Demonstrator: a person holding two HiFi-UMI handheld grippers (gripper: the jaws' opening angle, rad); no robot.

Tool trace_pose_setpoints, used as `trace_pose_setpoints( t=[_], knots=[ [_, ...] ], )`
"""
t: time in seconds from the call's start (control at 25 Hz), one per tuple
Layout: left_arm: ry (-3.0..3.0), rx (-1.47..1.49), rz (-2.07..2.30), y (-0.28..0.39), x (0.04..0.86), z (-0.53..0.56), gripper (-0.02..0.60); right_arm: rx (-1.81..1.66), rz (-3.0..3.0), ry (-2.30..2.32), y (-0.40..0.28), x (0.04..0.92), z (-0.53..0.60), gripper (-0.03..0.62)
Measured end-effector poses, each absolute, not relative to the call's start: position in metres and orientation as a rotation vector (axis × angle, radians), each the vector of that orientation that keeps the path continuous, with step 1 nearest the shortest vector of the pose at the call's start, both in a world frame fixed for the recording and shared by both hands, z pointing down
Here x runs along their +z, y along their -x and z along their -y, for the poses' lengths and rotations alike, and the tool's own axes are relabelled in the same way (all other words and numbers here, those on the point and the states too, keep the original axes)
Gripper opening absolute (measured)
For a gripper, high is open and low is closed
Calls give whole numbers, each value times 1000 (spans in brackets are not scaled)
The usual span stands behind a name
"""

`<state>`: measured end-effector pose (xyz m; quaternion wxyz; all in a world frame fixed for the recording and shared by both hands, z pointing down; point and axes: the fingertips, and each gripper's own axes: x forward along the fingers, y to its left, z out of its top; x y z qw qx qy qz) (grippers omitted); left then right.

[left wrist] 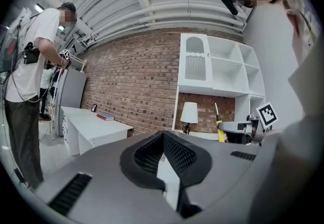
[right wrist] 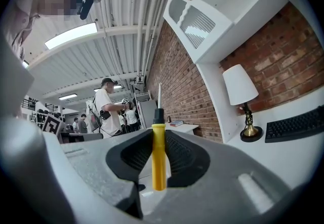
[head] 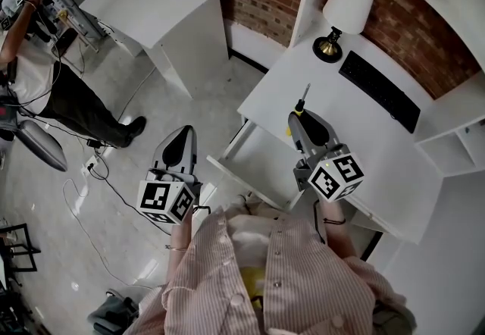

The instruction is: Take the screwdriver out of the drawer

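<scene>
Yellow-handled screwdriver (right wrist: 158, 157) stands upright between the pads of the right gripper (head: 301, 123), which is clamped on the handle. Its black collar and metal shaft rise above the jaws. It is out of the drawer (head: 258, 159), held over the white worktop (head: 356, 136). The drawer stands pulled out under the worktop's near edge, with its white bottom in view. A lamp (head: 345, 11) and a black keyboard (head: 379, 87) sit farther back on the worktop by the brick wall. The right gripper points level over the worktop, out from the person's chest. The left gripper (head: 180, 145) also points level, held over the floor to the left of the drawer, its jaws together with nothing between them.
</scene>
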<state>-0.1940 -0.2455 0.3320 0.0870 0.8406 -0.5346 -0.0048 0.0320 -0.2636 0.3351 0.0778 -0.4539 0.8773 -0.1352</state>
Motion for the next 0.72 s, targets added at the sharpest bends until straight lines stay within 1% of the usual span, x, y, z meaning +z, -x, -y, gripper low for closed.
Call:
trace_pose_setpoints(
  t=[0.72],
  knots=[
    [-2489,30,1586,191,342,246,0,-433,-2663,1361,-29,346,265,80]
  ],
)
